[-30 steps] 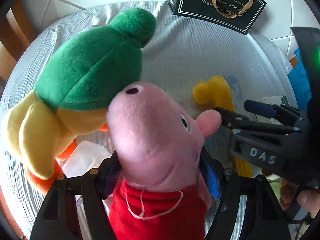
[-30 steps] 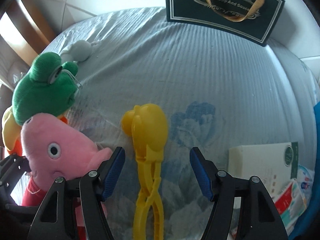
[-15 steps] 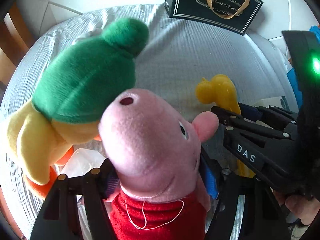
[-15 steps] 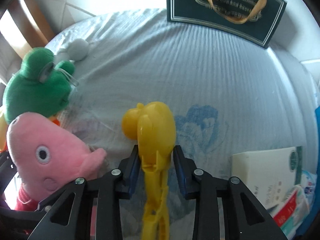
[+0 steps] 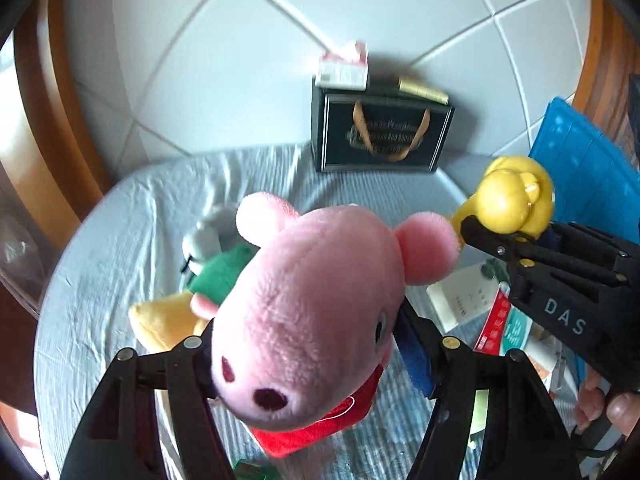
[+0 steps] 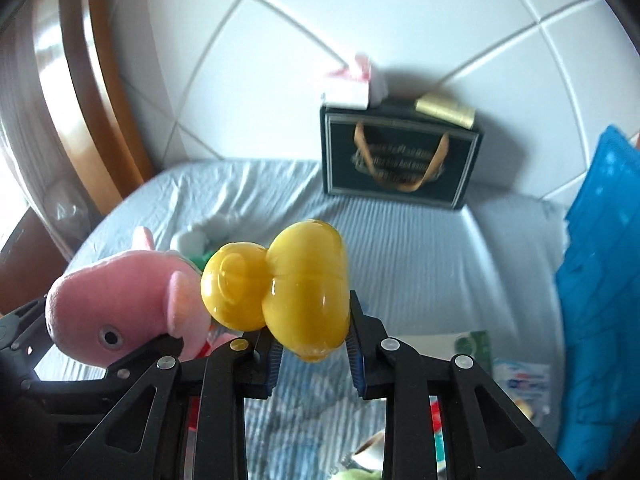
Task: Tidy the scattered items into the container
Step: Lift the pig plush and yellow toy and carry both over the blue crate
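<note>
From the left wrist, the left gripper (image 5: 316,356) pinches the pink pig plush (image 5: 316,312) aloft above the grey sheet (image 5: 100,264), while from the right wrist the right gripper (image 6: 314,354) clamps the yellow duck-shaped tongs (image 6: 296,292) raised over that sheet.

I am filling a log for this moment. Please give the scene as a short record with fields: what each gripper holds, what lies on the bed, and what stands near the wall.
left gripper: shut on the pink pig toy, lifted above the bed
right gripper: shut on the yellow duck tongs, lifted
on the bed sheet: green and yellow plush toy, grey plush toy
near the wall: dark gift bag
right edge: blue crate
</note>
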`<action>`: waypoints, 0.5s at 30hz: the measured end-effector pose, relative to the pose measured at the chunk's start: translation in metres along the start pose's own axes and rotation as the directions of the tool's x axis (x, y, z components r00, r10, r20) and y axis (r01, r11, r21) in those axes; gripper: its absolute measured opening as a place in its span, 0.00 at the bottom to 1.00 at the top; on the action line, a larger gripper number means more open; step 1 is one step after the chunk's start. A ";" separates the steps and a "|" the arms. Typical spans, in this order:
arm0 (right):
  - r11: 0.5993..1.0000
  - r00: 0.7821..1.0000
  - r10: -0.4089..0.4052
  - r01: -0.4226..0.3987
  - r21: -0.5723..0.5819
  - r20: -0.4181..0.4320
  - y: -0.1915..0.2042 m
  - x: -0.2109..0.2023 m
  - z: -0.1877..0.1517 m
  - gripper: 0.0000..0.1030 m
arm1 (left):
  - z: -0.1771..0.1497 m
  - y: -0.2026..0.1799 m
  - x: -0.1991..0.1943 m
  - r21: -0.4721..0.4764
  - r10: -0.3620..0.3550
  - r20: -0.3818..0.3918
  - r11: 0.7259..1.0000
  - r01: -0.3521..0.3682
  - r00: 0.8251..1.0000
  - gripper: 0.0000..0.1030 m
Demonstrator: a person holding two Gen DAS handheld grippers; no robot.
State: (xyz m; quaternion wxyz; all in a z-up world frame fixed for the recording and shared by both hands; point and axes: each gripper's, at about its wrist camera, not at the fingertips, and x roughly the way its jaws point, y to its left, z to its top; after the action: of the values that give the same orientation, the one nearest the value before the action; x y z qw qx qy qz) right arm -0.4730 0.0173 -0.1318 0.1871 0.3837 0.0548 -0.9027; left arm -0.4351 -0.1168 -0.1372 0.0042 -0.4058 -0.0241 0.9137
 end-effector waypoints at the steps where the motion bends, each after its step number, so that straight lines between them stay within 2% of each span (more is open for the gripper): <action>1: 1.000 1.000 0.000 0.000 0.001 0.014 -0.002 -0.010 0.004 0.26 | 0.003 -0.003 -0.009 0.001 0.001 0.023 1.000 -0.001 1.000 0.65; 6: 1.000 0.998 -0.007 0.008 -0.021 0.066 -0.004 -0.050 0.011 0.26 | 0.014 -0.020 -0.043 -0.008 0.040 0.105 0.999 -0.039 0.994 0.65; 10: 0.999 0.997 -0.003 0.006 -0.053 0.073 -0.004 -0.071 0.005 0.26 | 0.012 -0.034 -0.060 -0.022 0.065 0.126 0.998 -0.062 0.990 0.65; 15: 0.997 0.997 -0.011 0.017 -0.077 0.079 -0.004 -0.094 -0.008 0.26 | -0.008 -0.036 -0.088 -0.036 0.079 0.124 0.996 -0.075 0.989 0.65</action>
State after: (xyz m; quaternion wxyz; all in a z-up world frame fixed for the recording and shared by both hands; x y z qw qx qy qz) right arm -0.4095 0.0510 -0.0699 0.1974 0.3401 0.0854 -0.9155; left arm -0.3708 -0.0830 -0.0754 -0.0392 -0.3481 -0.0229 0.9363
